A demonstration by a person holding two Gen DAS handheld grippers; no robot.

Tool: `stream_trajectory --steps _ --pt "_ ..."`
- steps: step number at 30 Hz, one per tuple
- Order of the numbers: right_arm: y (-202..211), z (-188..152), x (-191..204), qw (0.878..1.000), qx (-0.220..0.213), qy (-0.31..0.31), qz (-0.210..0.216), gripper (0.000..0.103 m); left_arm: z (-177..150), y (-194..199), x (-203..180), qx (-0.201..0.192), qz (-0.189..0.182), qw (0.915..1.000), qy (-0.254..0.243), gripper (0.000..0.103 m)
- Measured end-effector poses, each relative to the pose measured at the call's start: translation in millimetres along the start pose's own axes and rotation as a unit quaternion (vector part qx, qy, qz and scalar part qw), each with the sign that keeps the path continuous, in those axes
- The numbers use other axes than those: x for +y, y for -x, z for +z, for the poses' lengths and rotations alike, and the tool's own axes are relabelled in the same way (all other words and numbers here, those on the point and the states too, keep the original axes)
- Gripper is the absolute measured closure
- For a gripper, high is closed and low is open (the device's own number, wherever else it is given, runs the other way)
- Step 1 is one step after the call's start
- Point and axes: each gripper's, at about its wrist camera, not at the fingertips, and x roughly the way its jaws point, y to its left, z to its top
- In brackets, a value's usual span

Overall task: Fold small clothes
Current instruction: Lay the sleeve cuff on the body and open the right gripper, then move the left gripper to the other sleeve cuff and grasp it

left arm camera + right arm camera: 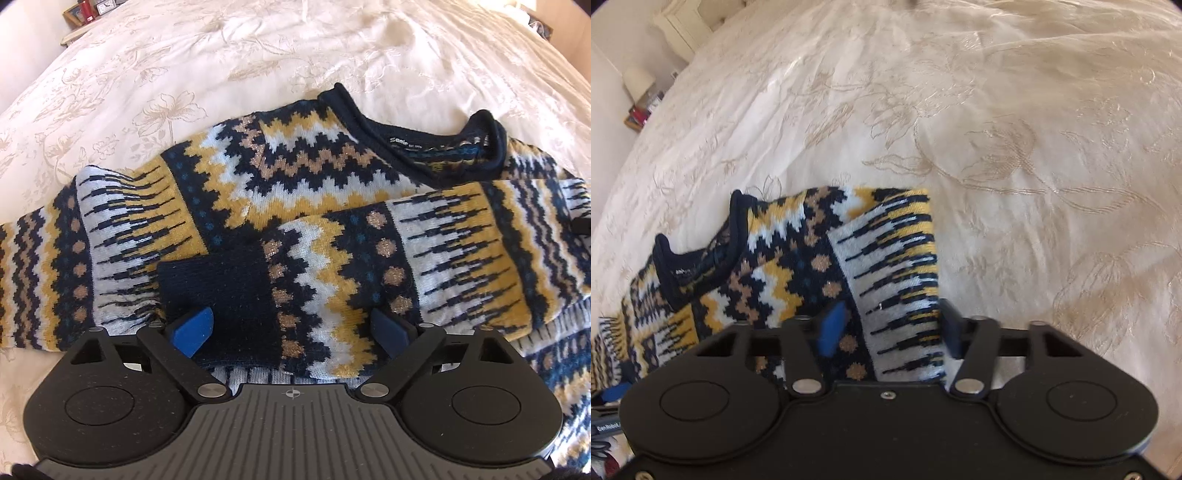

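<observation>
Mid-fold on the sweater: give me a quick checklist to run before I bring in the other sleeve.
1. First sleeve folded across the sweater chest: ok.
2. Its navy cuff lying flat: ok.
3. Left gripper open, fingers straddling the cuff: ok.
4. Right gripper open around the sweater's folded edge: ok; actual contact: cannot tell.
5. Other sleeve spread out on the bedspread: ok.
6. Collar flat: not ok, rim curls up.

Patterned knit sweater point(295, 177) (navy, mustard, white), sleeve folded across
</observation>
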Motion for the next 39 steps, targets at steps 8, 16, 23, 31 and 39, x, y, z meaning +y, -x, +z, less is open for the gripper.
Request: stream_trajectory --steps 8,16,23,31,39 --pt "12 3 -1 0.997 0.003 0.031 -0.064 0.091 -1 5 0 -0.01 -0.007 0.9999 0.007 0.012" --pt "11 4 2 0.998 -0.004 0.009 -0.057 0.063 2 -13 -7 0.01 0.016 0.9996 -0.02 0.007" --pt "19 -23 -1 0.997 -0.002 0.026 -0.075 0.033 5 -18 -9 0.017 0.025 0.9994 -0.015 0.0" --pt "44 -38 -14 0.996 -0.022 -0.004 -0.091 0.022 4 -16 -5 0.014 -0.006 0.9998 -0.011 0.0" --pt "82 -63 7 0.997 -0.053 0.015 -0.06 0.008 -24 16 0 0.012 -0.03 0.9995 -0.001 0.001"
